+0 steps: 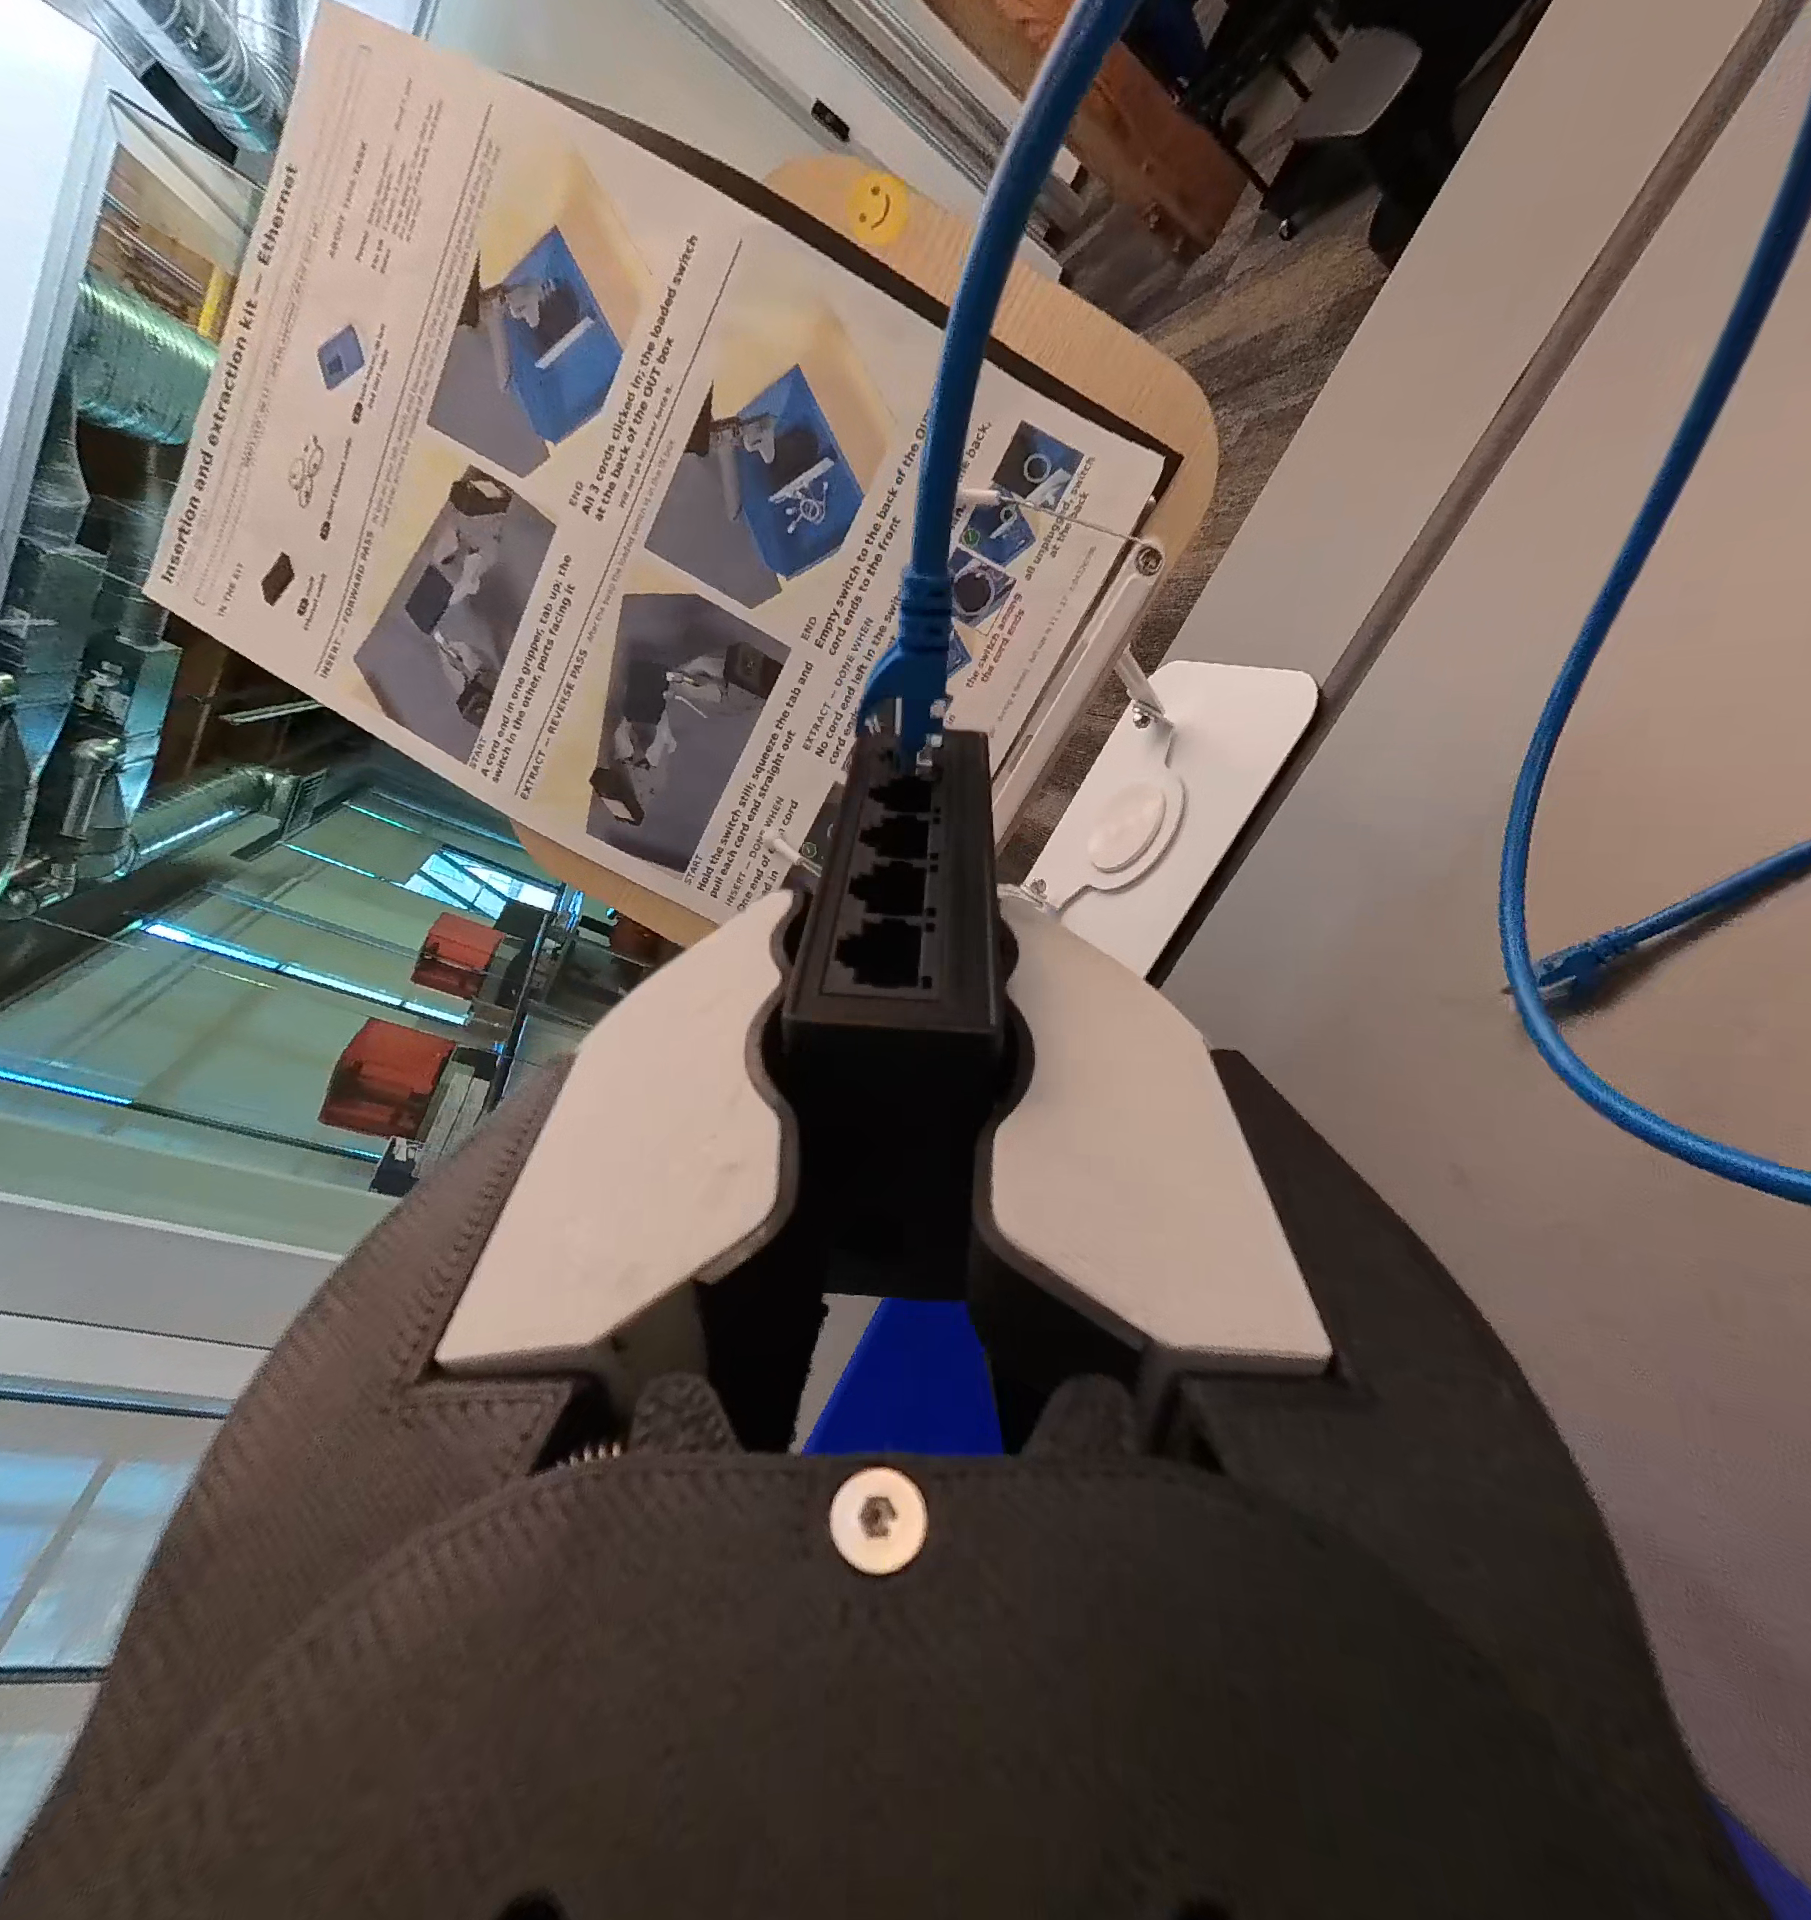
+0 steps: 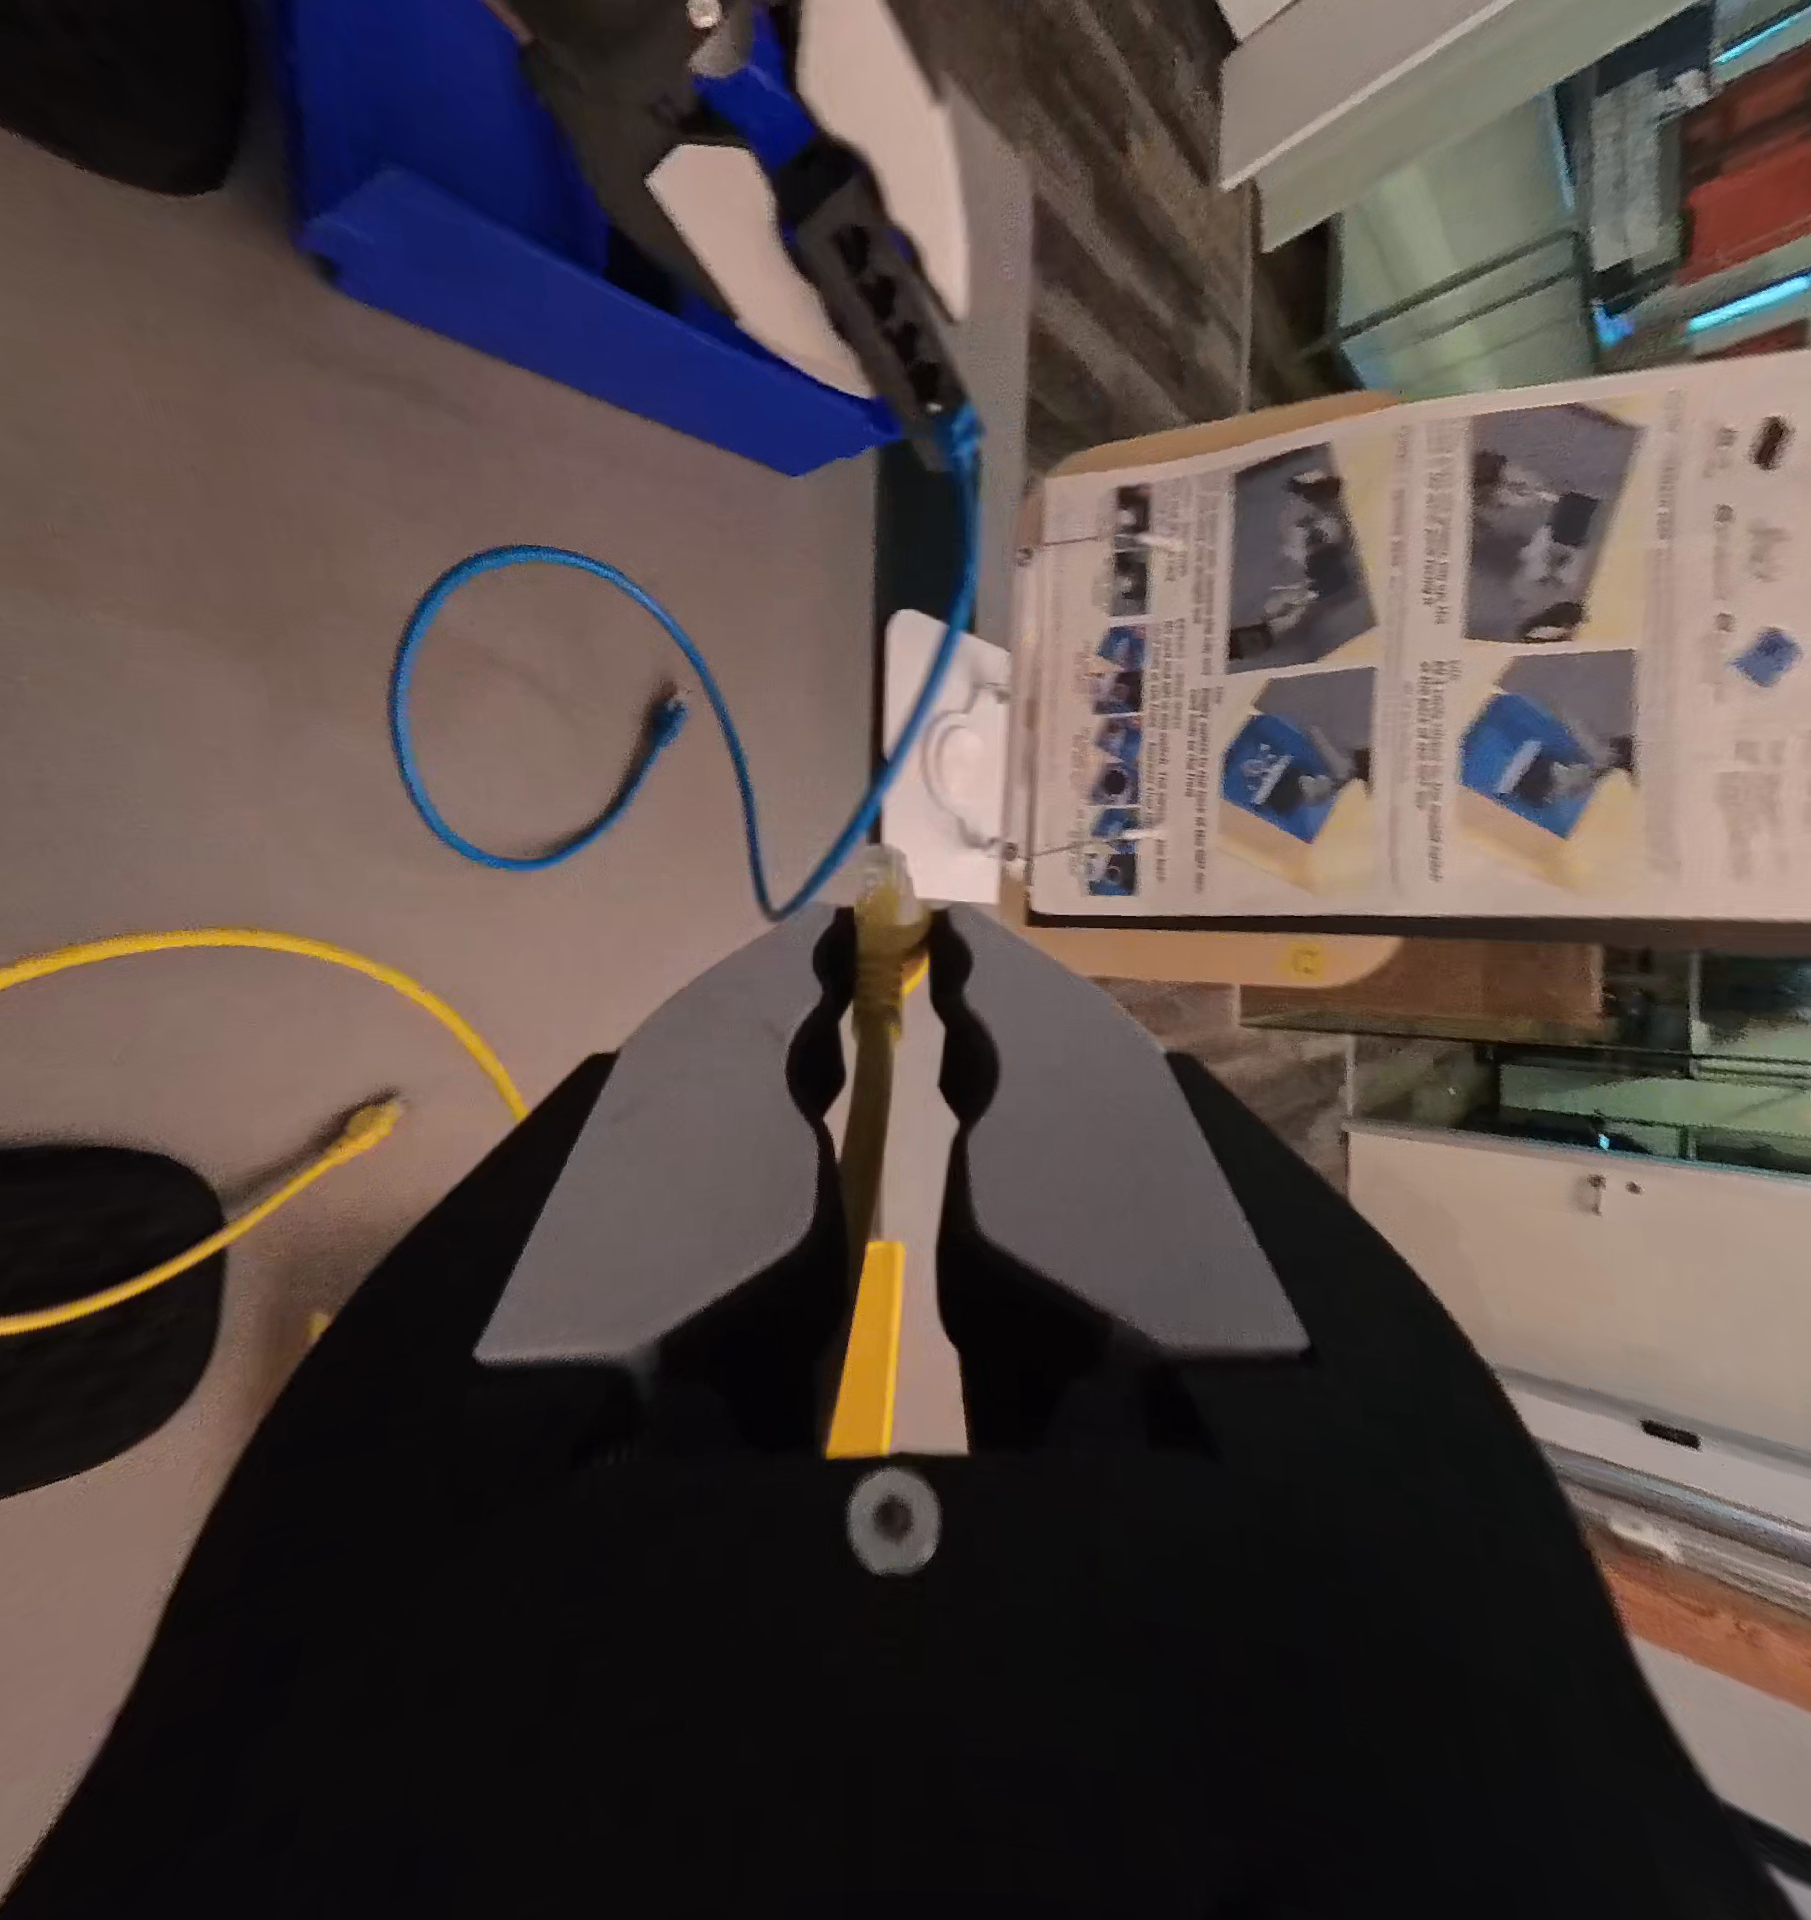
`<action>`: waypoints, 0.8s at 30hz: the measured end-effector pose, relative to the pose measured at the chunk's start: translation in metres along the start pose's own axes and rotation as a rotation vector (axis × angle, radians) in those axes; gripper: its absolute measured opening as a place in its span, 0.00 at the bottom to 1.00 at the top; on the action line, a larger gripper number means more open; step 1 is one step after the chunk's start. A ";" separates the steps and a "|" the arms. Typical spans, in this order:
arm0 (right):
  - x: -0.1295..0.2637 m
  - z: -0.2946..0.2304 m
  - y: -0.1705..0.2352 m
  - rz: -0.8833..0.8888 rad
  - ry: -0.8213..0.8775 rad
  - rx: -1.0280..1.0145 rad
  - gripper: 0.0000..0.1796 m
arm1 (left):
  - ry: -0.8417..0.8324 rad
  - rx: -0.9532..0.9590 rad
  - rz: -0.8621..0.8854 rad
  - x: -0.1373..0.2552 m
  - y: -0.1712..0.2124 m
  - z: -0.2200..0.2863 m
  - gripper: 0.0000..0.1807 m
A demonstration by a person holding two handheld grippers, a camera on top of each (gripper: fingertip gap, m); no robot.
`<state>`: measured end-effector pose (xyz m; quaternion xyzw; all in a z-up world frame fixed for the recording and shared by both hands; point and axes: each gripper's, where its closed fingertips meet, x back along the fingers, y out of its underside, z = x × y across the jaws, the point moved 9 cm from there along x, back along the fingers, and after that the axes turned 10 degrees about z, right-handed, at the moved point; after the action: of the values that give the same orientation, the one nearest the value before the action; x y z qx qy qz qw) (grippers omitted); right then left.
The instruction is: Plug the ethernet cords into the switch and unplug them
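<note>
My left gripper (image 1: 896, 961) is shut on a black ethernet switch (image 1: 901, 883), held in the air with its row of ports facing the camera. A blue ethernet cord (image 1: 948, 436) is plugged into the farthest port; its other end (image 1: 1576, 961) lies on the grey table. My right gripper (image 2: 885, 935) is shut on the plug end of a yellow ethernet cord (image 2: 885, 935), connector pointing forward past the fingertips. In the right wrist view the switch (image 2: 885, 312) and left gripper show at the top, apart from the yellow plug. The yellow cord's other end (image 2: 366, 1127) lies on the table.
A blue bin (image 2: 527, 270) sits on the grey table (image 2: 205, 623) behind the switch. A printed instruction sheet on a wooden clipboard stand (image 1: 589, 499) with a white base (image 1: 1181, 821) stands at the table's edge. A black pad (image 2: 59, 1299) lies at the left. Some 25 cm of space lies between my two pairs of fingers.
</note>
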<state>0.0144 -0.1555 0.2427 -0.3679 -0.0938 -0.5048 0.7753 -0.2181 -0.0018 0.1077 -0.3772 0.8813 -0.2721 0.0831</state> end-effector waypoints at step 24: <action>0.129 0.125 0.132 -0.459 0.475 -0.233 0.08 | 0.031 -0.006 -0.030 -0.003 0.001 0.004 0.16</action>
<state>0.2159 -0.1355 0.3355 -0.2954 0.0675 -0.7447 0.5946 -0.2156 -0.0008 0.1036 -0.3866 0.8775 -0.2764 0.0643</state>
